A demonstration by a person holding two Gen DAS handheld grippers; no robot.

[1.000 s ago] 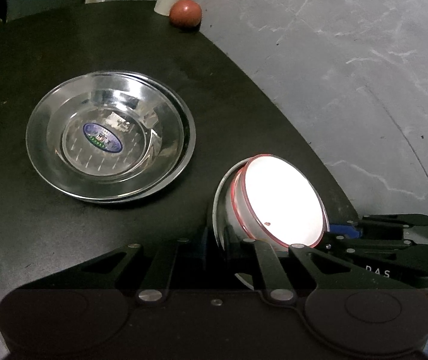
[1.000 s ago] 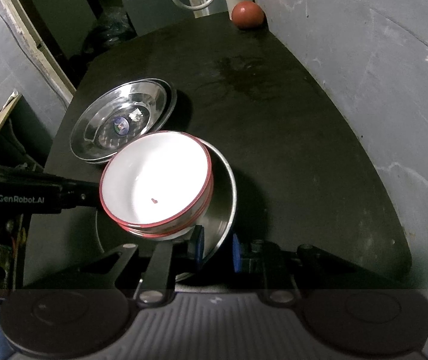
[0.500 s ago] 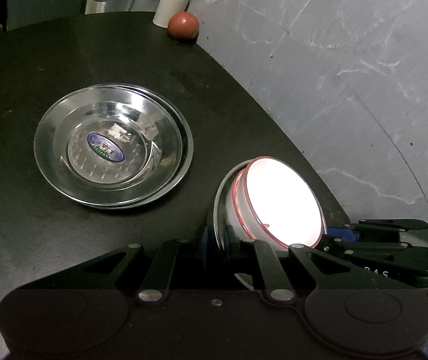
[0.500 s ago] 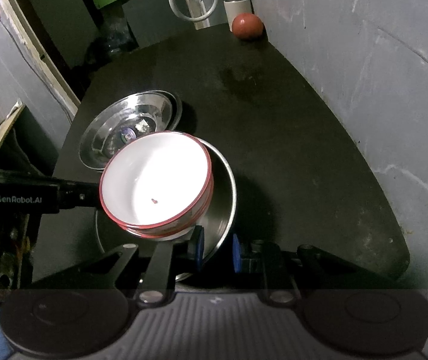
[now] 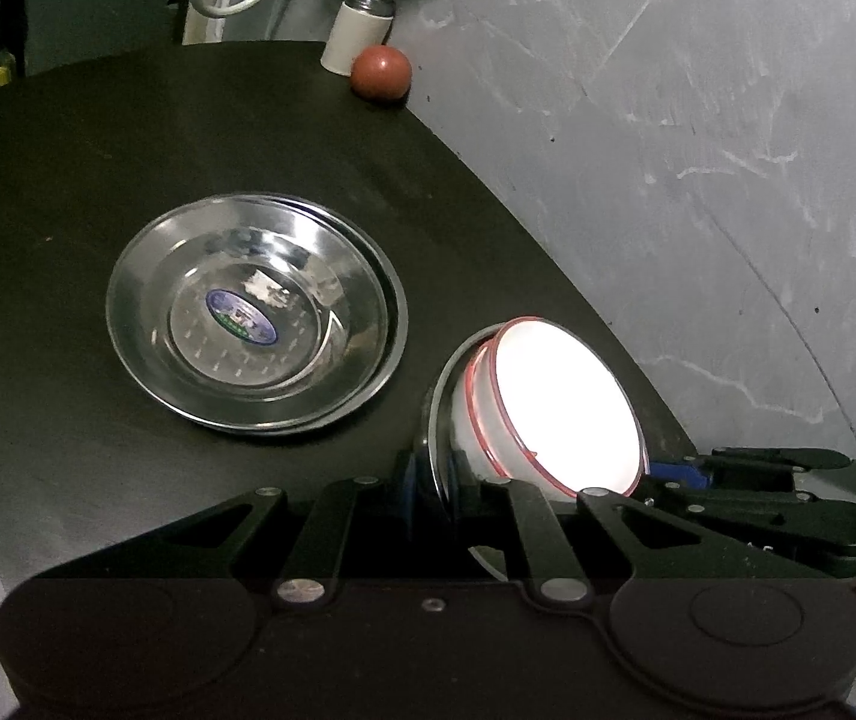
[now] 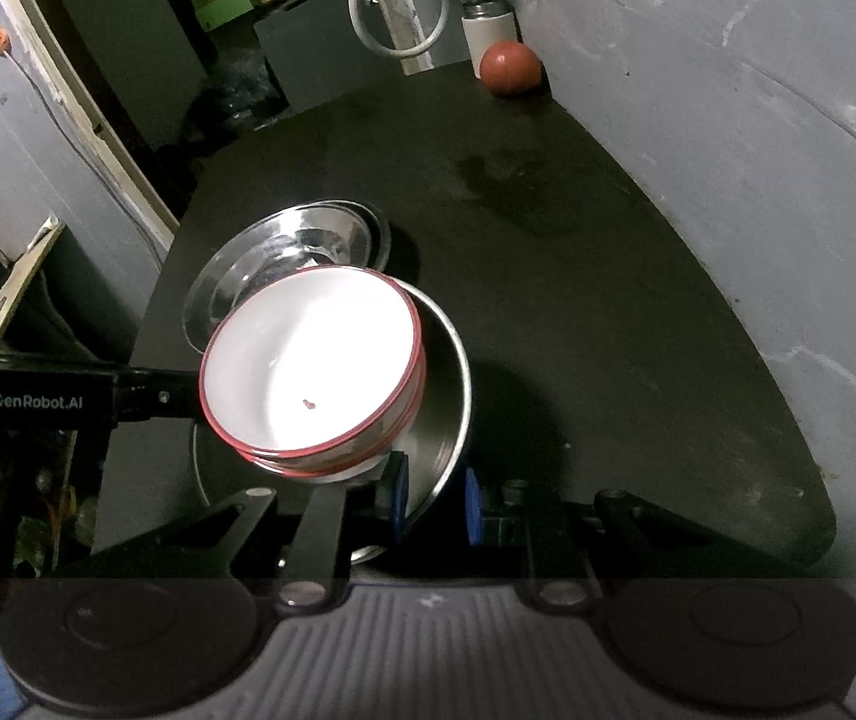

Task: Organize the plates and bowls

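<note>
A steel plate (image 6: 446,420) carries stacked white bowls with red rims (image 6: 308,372), held above the black table (image 6: 578,312). My left gripper (image 5: 431,474) is shut on the plate's rim (image 5: 437,420). My right gripper (image 6: 434,498) is shut on the opposite rim. The bowls (image 5: 560,408) show tilted in the left wrist view. Two nested steel plates (image 5: 254,312) with a blue sticker lie on the table to the left; they also show in the right wrist view (image 6: 260,264), partly hidden by the bowls.
A red ball (image 5: 380,72) and a white cylinder (image 5: 359,30) stand at the table's far edge by the grey wall (image 5: 698,150). A white hose (image 6: 398,6) hangs behind. Shelves and clutter lie left of the table (image 6: 2,276).
Both grippers have lifted with the plate and bowls; the table, nested plates and ball look smaller and farther. The grip on the plate is unchanged.
</note>
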